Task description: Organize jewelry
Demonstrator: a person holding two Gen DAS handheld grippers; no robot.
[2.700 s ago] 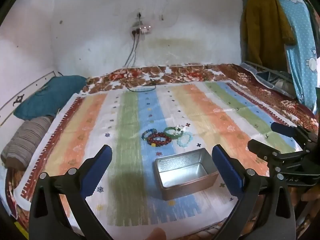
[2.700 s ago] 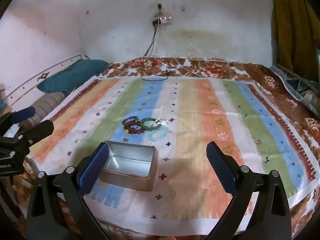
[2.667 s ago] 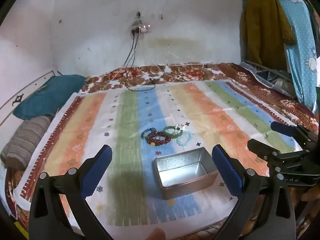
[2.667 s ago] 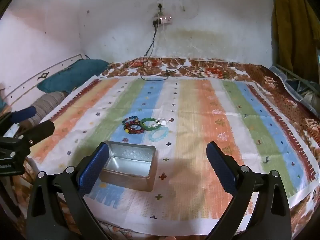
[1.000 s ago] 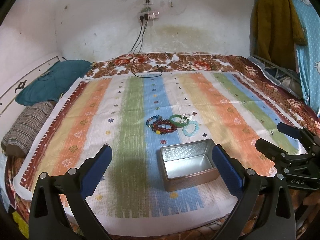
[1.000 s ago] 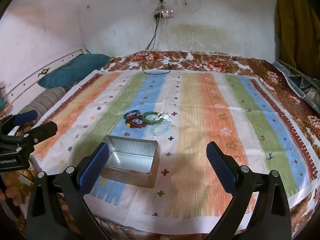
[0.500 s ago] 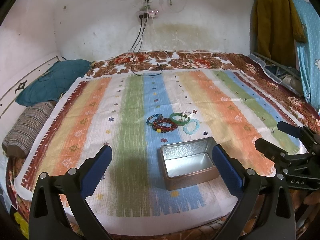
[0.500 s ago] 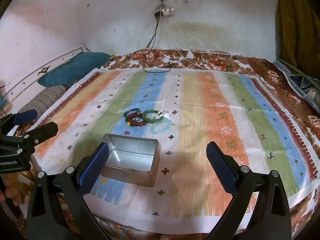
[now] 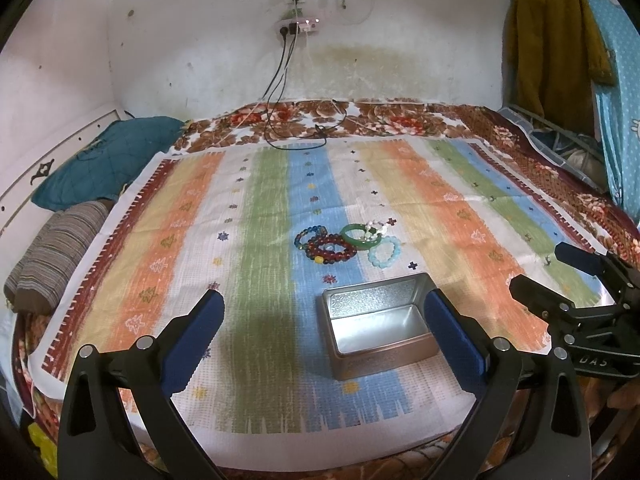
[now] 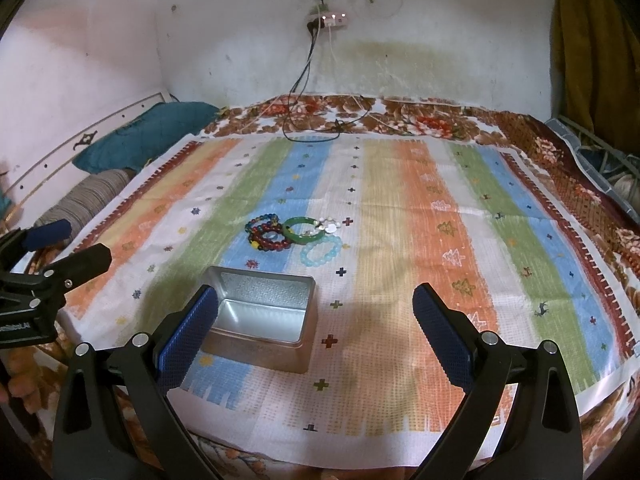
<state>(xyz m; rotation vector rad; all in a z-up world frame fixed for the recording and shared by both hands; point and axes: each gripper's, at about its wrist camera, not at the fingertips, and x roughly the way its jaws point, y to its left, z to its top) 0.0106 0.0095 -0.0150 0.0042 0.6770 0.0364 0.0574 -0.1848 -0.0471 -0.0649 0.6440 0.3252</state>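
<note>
An open, empty metal tin (image 9: pixel 378 326) (image 10: pixel 262 322) sits on a striped cloth (image 9: pixel 256 240) (image 10: pixel 400 220). Just beyond it lies a cluster of bracelets: a dark red bead one (image 9: pixel 331 249) (image 10: pixel 272 241), a blue-bead one (image 9: pixel 306 235), a green bangle (image 9: pixel 361 236) (image 10: pixel 303 230), a pale blue bead one (image 9: pixel 385 252) (image 10: pixel 322 251) and a white piece (image 9: pixel 376 226). My left gripper (image 9: pixel 322 330) is open and empty, near the tin. My right gripper (image 10: pixel 316 330) is open and empty, tin by its left finger. Each shows at the other view's edge (image 9: pixel 568 280) (image 10: pixel 52 252).
A teal pillow (image 9: pixel 104 160) and a striped bolster (image 9: pixel 56 248) lie at the left. Charger cables (image 9: pixel 288 128) hang from a wall socket onto the floral blanket (image 9: pixel 400 116). Clothes (image 9: pixel 556 40) hang at the right. The cloth's front edge is near me.
Both grippers have moved forward and a little higher over the bed; the tin and bracelets look nearer. Nothing was taken hold of; both stay open.
</note>
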